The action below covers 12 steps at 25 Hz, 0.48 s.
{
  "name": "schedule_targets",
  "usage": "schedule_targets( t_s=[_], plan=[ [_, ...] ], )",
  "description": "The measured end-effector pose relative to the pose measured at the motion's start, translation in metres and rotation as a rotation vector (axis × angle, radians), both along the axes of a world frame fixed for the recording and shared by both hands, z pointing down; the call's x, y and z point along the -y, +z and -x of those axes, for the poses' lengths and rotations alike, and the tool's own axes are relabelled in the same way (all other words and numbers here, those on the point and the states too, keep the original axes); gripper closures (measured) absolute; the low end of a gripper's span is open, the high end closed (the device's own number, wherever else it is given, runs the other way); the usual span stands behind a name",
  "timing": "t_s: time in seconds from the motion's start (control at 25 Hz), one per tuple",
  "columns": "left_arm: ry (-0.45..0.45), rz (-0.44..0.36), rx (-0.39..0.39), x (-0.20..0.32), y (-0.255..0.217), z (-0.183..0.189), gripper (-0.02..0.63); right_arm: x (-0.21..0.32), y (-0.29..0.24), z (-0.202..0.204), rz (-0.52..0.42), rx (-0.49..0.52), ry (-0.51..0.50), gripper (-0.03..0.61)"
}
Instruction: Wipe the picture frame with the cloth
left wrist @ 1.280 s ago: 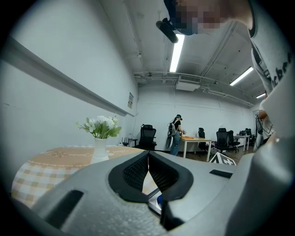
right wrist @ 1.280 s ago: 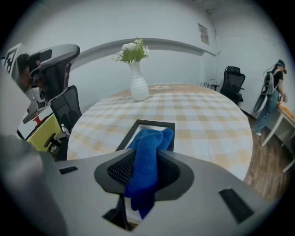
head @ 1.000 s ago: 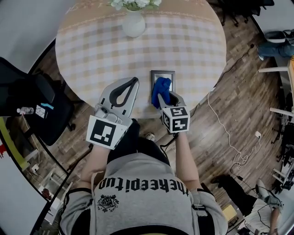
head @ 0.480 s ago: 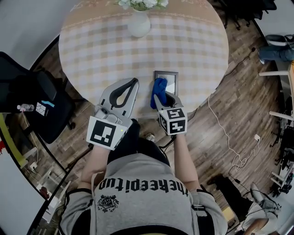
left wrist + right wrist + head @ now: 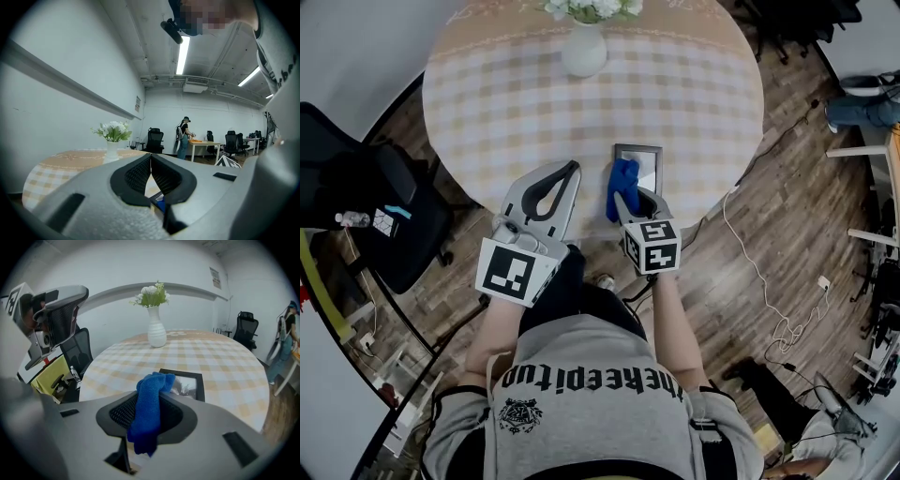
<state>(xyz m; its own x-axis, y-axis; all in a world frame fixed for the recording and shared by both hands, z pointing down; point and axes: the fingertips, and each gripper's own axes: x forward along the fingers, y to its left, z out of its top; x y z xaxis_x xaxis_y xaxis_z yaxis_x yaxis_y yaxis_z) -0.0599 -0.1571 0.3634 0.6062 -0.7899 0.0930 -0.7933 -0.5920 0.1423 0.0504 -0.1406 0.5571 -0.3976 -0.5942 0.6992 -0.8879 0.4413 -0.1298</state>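
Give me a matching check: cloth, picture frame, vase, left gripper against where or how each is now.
1 cloth
2 picture frame
3 vase
4 left gripper

A upright at the table's far side
B shut, empty
C held in the right gripper
D flat near the table's near edge

Pairs: 1-C, 2-D, 3-A, 4-B

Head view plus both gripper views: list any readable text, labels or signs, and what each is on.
"thekeepitup", roughly, seen upside down: print on the grey shirt.
Shirt emblem: too small to read.
Left marker cube and right marker cube: patterns only, no letters.
Wall sign, left gripper view: too small.
Wall notice, right gripper view: blurred.
Bottle label: too small.
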Motion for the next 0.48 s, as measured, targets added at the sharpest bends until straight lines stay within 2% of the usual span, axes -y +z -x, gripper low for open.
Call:
schedule_targets(
  t_s=[0.2,0.36,0.48],
  plan=[
    [0.017,-0.014,0.0,-0.008,-0.005,-0.01,0.597,-0.008,-0.015,-0.009,-0.038,0.036,0.036,0.461],
    [0.04,-0.062,0.028,-0.016,-0.009,-0.022,0.597,-0.014,-0.032,-0.021,-0.081,0.049,0.057,0.46],
    [0.06,-0.051,0.006,-0.026,-0.018,-0.037,0.597,-0.019,-0.048,-0.031,-0.117,0.061,0.072,0.46]
  ],
)
